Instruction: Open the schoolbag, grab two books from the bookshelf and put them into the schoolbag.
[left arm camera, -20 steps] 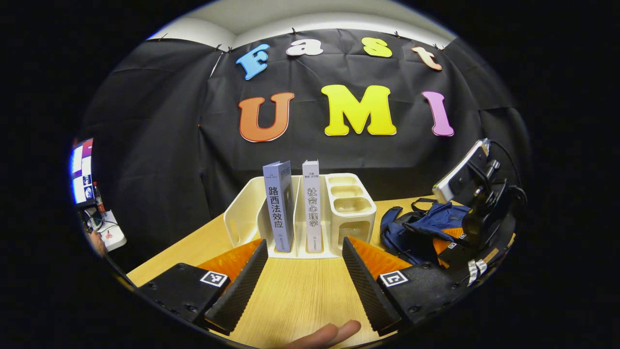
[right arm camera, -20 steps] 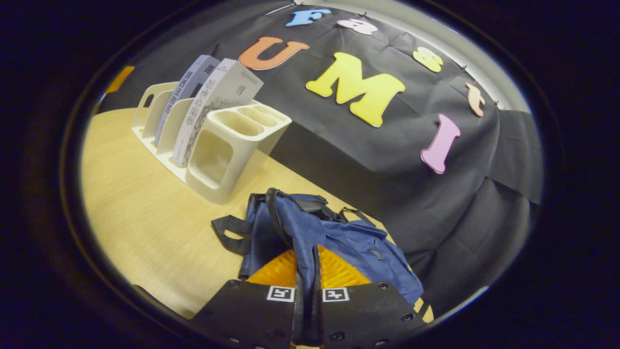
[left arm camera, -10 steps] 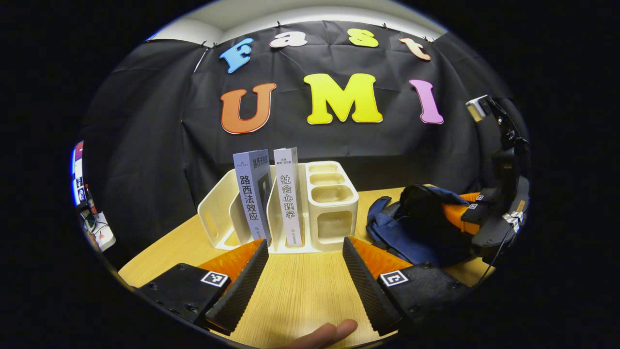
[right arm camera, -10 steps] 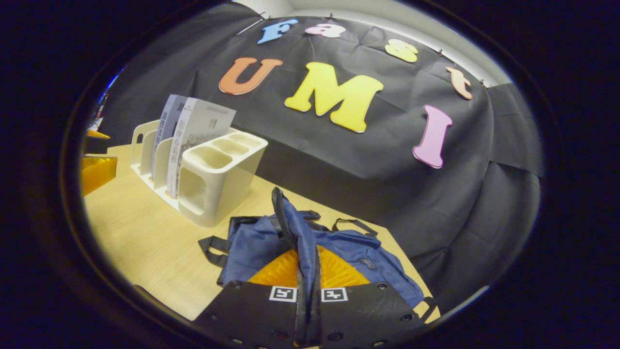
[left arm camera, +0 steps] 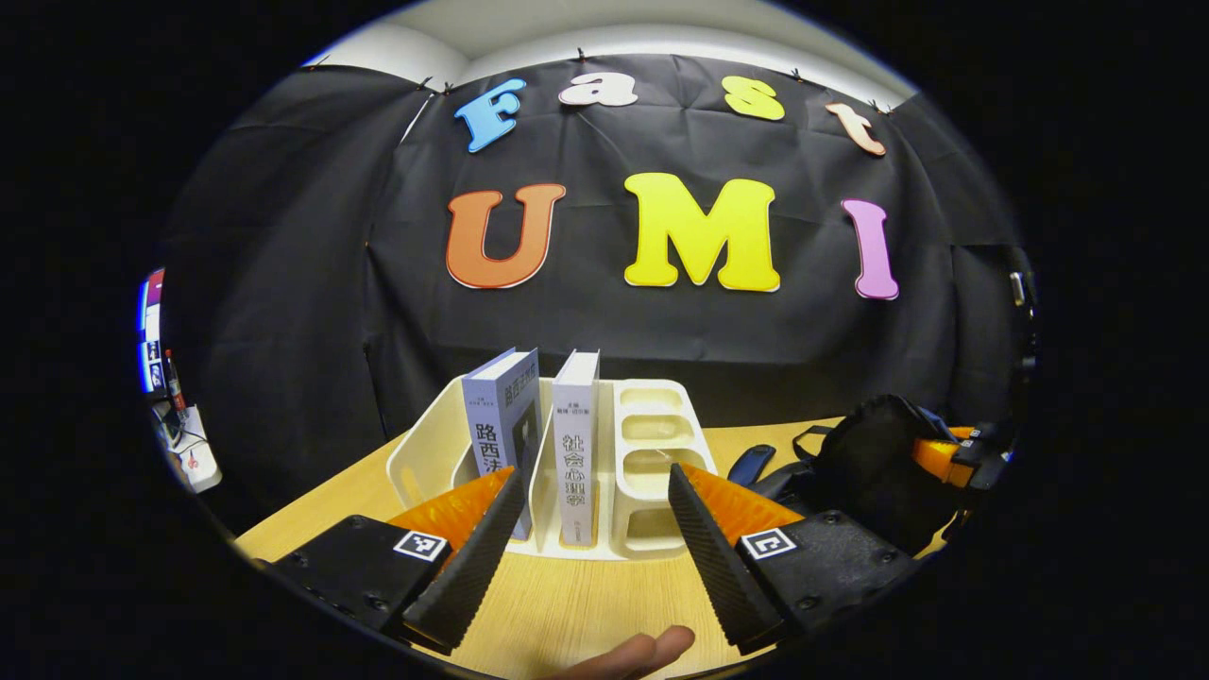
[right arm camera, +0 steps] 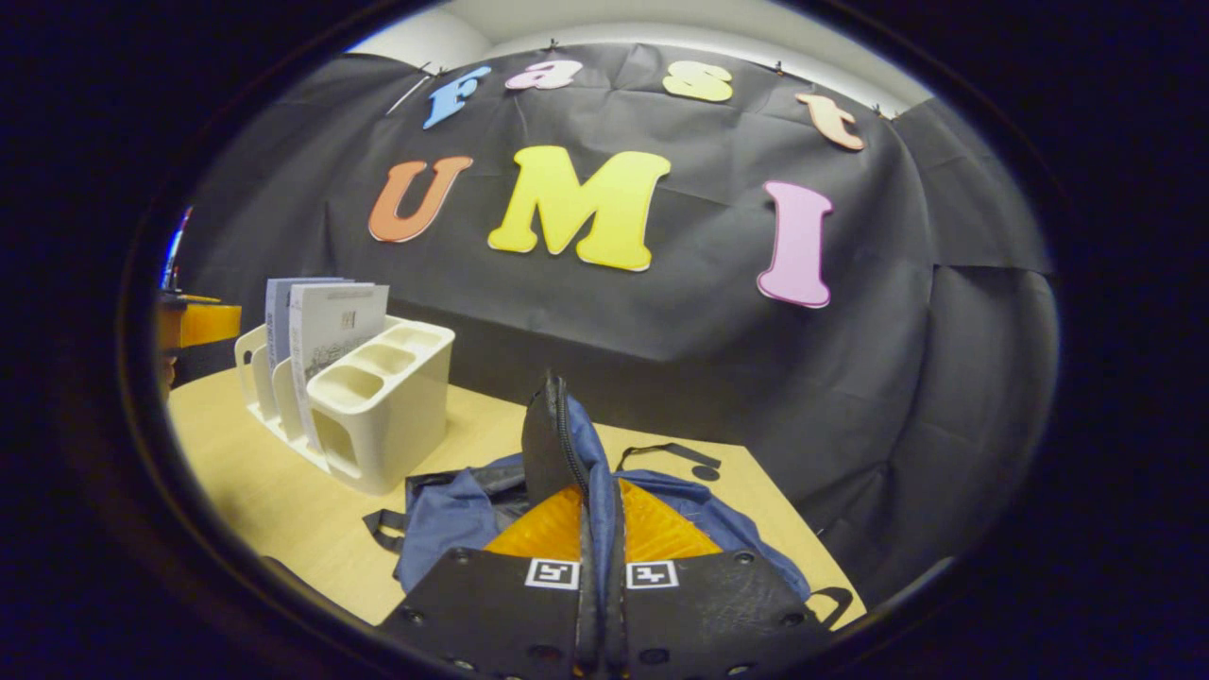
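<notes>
Two books stand upright in a cream bookshelf rack [left arm camera: 652, 444]: a blue-grey book [left arm camera: 501, 420] and a white book [left arm camera: 576, 444] to its right. My left gripper [left arm camera: 595, 472] is open just in front of them, its fingers on either side of the pair, touching neither. The blue schoolbag [right arm camera: 453, 515] lies on the wooden table [right arm camera: 264, 491] to the right of the rack [right arm camera: 378, 416]. My right gripper [right arm camera: 601, 491] is shut on the bag's zippered flap [right arm camera: 553, 444] and holds it raised. In the left gripper view the schoolbag [left arm camera: 864, 463] looks dark, with the right gripper [left arm camera: 954, 458] on it.
Black cloth walls stand close behind the table. A screen [left arm camera: 151, 331] and a small white box [left arm camera: 194, 453] sit off the table's left side. A person's fingertip [left arm camera: 642, 652] shows at the bottom of the left gripper view. Loose bag straps [right arm camera: 666, 451] lie on the table.
My left gripper has moved closer to the rack, so the books stand between its fingertips. My right gripper has lifted the bag's flap higher and levelled out.
</notes>
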The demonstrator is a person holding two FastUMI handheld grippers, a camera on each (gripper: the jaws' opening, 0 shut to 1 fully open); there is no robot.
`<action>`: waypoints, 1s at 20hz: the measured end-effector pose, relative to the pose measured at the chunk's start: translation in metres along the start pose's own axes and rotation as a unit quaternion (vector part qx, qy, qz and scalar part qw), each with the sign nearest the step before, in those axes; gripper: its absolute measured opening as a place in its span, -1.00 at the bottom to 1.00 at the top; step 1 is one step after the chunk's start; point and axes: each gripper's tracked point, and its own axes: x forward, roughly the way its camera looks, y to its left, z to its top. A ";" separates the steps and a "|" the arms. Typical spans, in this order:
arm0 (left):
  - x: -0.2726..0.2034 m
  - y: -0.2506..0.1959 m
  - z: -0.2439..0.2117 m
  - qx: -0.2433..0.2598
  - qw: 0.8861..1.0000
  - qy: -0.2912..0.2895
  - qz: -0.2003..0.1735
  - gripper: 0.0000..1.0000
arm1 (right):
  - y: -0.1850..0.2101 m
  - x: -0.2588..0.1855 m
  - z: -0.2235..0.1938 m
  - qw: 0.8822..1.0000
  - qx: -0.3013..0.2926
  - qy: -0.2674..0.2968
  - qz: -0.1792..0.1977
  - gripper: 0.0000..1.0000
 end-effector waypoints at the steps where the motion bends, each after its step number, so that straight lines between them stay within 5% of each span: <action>1: 0.007 0.003 0.006 -0.001 1.000 0.003 0.006 0.94 | -0.006 0.000 0.002 1.000 0.003 -0.002 0.002 -0.93; 11: 0.081 0.024 0.058 0.006 0.999 0.028 0.044 0.92 | -0.022 -0.003 0.019 0.999 0.005 -0.013 0.037 -0.93; 20: 0.157 0.013 0.070 0.043 0.993 0.109 0.001 0.91 | -0.034 -0.007 0.014 0.999 0.002 -0.008 0.049 -0.93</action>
